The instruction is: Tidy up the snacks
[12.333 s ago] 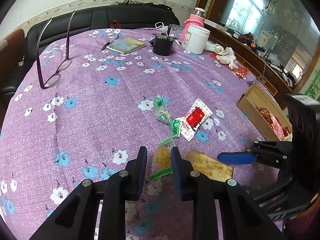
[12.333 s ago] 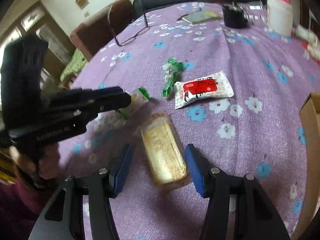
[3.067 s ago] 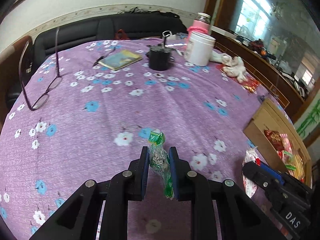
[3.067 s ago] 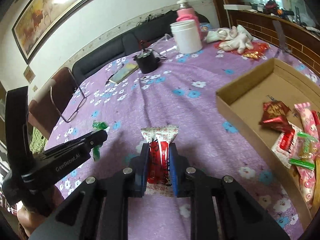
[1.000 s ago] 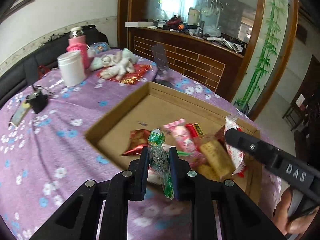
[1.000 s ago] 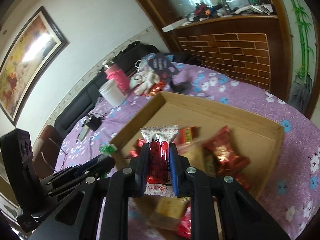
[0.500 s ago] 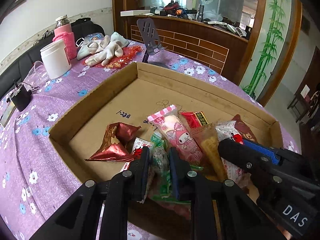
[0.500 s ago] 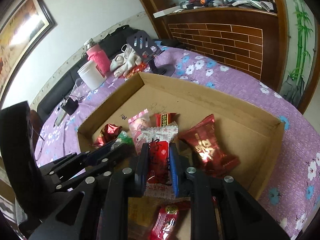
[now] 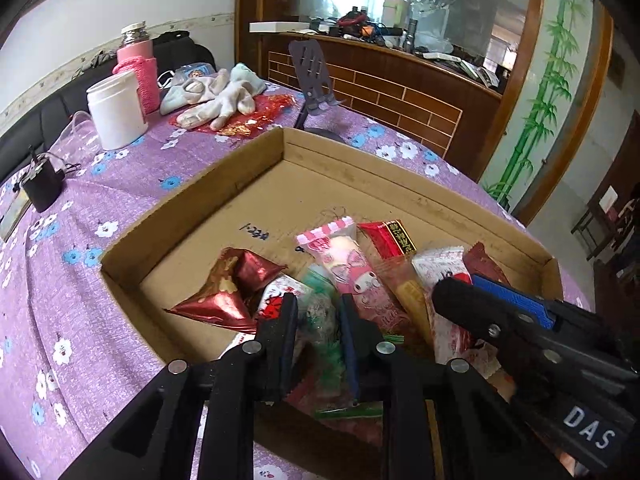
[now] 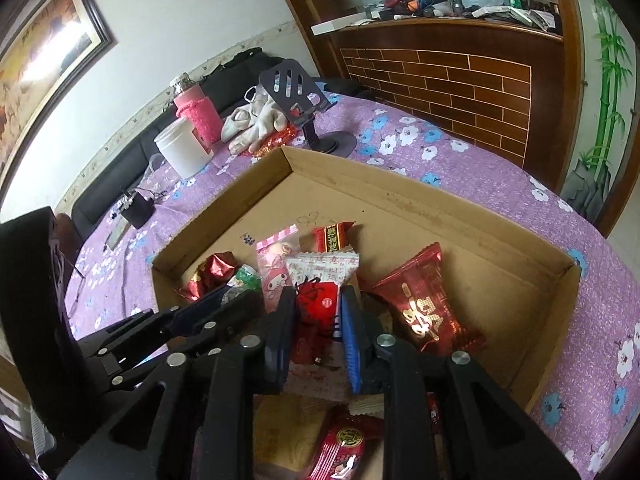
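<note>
Both hovering low over the cardboard box (image 9: 224, 176) on the table (image 9: 80, 280), right on the snack pile. Left gripper (image 9: 316, 320) just easing its jaws apart, green-wrapped candy (image 9: 322, 316) sitting loose between them, touching the heap. Right gripper (image 10: 318, 312) also loosening, red-and-white packet (image 10: 320, 280) lying between the jaws on the other snacks.

Home living/dining room: floral purple tablecloth (image 9: 120, 184), black sofa (image 10: 120, 184) along wall, framed painting (image 10: 44, 40), brick-pattern wooden counter (image 10: 452, 64), bamboo mural (image 9: 540, 92), pink flask (image 9: 138, 68), snack-filled cardboard box (image 10: 400, 196).
</note>
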The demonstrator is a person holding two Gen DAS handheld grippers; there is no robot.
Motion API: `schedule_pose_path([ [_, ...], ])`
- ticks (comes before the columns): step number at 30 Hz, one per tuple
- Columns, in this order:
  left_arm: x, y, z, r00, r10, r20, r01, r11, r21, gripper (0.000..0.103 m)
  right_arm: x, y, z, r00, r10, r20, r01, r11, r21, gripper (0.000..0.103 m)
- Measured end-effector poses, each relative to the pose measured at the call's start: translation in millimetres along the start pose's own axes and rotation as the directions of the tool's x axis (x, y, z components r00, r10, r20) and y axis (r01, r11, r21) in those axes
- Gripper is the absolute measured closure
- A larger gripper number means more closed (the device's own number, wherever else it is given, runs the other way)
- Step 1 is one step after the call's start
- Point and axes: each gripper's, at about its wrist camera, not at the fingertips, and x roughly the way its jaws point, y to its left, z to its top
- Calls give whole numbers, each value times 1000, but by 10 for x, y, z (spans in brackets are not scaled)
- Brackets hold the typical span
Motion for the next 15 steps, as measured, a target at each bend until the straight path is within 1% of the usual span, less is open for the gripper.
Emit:
schedule_pose_path([
  [2,-30,31,9,1000,-6,7,7,1000,-17,71,-53,7,2,1000,-3,13,3,1000,1,72],
  [3,-56,52,16,1000,-6,15,7,1000,-28,63,-86,10,6,1000,-2,22,2,1000,4,69],
  [4,-81,66,21,1000,-5,23,6,999,-36,56,-116,14,11,1000,2,30,-2,1000,6,68],
  [6,-144,90,39,999,-6,43,8,999,-45,53,-180,22,22,999,5,43,-5,1000,9,62],
  [8,-203,110,59,998,-10,58,13,998,-54,50,-238,37,27,999,8,54,-8,1000,9,61],
  [10,-271,135,76,997,-17,76,23,997,-69,41,-279,63,23,998,9,58,-9,1000,5,61],
  [12,-352,160,83,995,-21,99,29,996,-81,38,-322,74,17,998,11,63,-12,1000,5,59],
  [15,-456,182,85,993,-28,117,38,995,-89,37,-403,110,9,997,9,75,-9,1000,2,53],
])
